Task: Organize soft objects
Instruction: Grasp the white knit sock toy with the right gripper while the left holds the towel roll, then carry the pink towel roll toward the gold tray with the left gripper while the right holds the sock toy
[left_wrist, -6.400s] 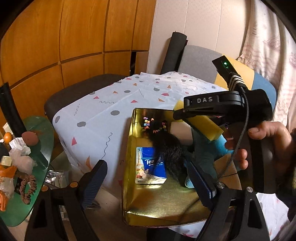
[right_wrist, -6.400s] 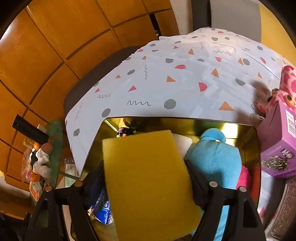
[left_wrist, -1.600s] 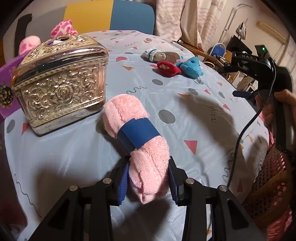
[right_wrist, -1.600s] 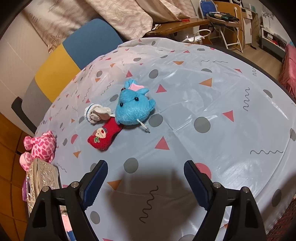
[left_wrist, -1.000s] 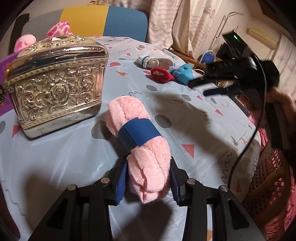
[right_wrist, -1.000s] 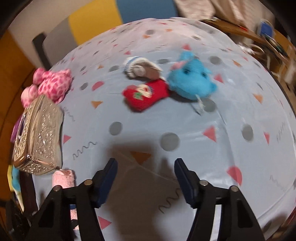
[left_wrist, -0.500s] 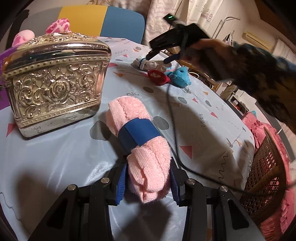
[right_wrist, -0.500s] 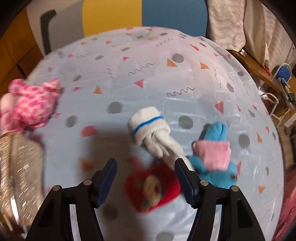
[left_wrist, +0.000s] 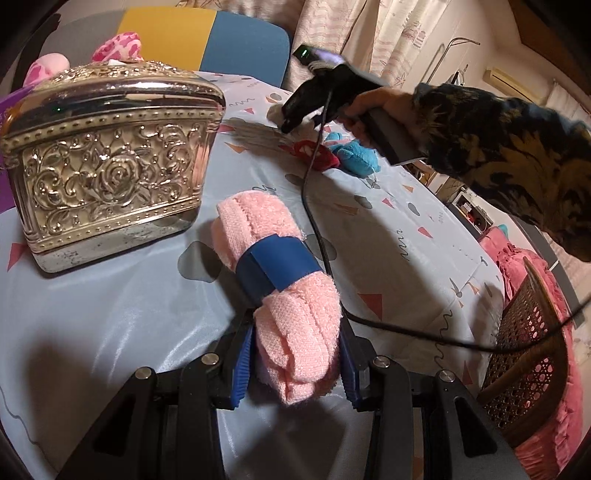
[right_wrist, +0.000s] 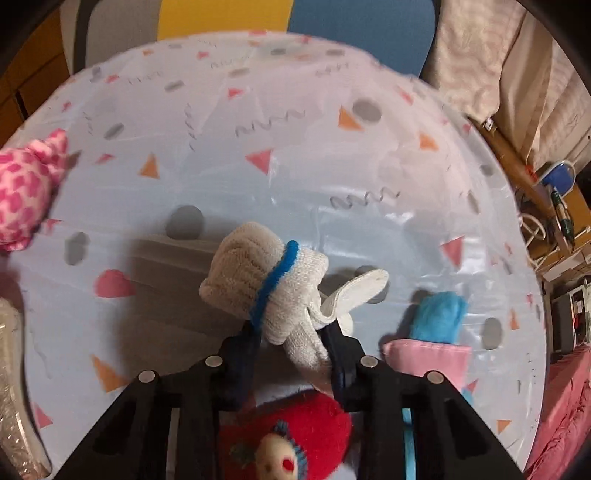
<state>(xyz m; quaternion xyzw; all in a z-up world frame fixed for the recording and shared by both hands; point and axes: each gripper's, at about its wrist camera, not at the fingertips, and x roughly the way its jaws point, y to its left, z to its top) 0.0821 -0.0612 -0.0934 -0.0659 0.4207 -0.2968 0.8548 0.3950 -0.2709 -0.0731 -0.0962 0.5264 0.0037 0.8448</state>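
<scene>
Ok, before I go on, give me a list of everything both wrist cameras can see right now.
pink towel roll: 1, pink with blue band, between the left gripper's fingers
white sock: 1, white with blue stripe, between the right gripper's fingers
red plush: 1, red, below the sock in the right wrist view
blue plush: 1, blue with pink patch, right of the sock
pink spotted plush: 1, pink, table's left edge
ornate box: 1, silver-gold, beside the towel roll
tablecloth: 1, pale blue, patterned
wicker basket: 1, brown, off the table's right edge
chair: 1, grey, yellow, blue, behind table
left gripper: shut on the towel roll
right gripper: jaws closing around the sock
</scene>
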